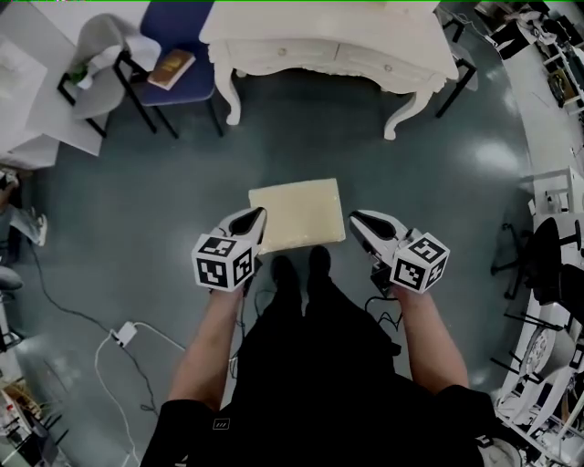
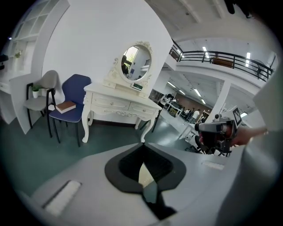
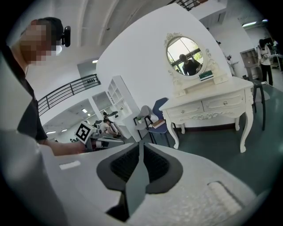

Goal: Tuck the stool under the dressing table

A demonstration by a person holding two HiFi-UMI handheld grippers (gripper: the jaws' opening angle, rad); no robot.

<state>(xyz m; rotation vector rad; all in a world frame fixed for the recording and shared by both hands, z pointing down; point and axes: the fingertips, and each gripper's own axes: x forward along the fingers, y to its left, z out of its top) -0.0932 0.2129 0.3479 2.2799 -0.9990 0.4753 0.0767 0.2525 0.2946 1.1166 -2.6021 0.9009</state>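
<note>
From the head view: looking steeply down on a cream-topped stool (image 1: 297, 214) standing on the dark green floor (image 1: 137, 201), just ahead of two black shoes (image 1: 301, 269). Well apart from the white dressing table (image 1: 328, 36) at the top edge, with bare floor between, so not yet tucked under. Flanked by both tools: left claw (image 1: 260, 215) at the seat's left edge, right claw (image 1: 356, 220) just beside its right edge; whether either touches the seat, impossible to tell. Left of the dressing table, a blue chair (image 1: 182, 27) carrying a book (image 1: 172, 68).

From the left gripper view: left claw (image 2: 142, 148) pressed together at the tips, pinching nothing. Only a cream sliver of the stool (image 2: 145, 174) showing through the hollow lower down between the pads. Beyond, the dressing table (image 2: 119, 99) with its oval mirror (image 2: 136, 62) against a white wall, and the blue chair (image 2: 73, 95) beside a grey one (image 2: 44, 90). Off to the right, the other tool (image 2: 216, 132) in a hand.

From the right gripper view: right claw (image 3: 141, 148) spread by a thin slit only, floor showing through, nothing held. Ahead to the right, the dressing table (image 3: 212, 103) and mirror (image 3: 185, 50).
</note>
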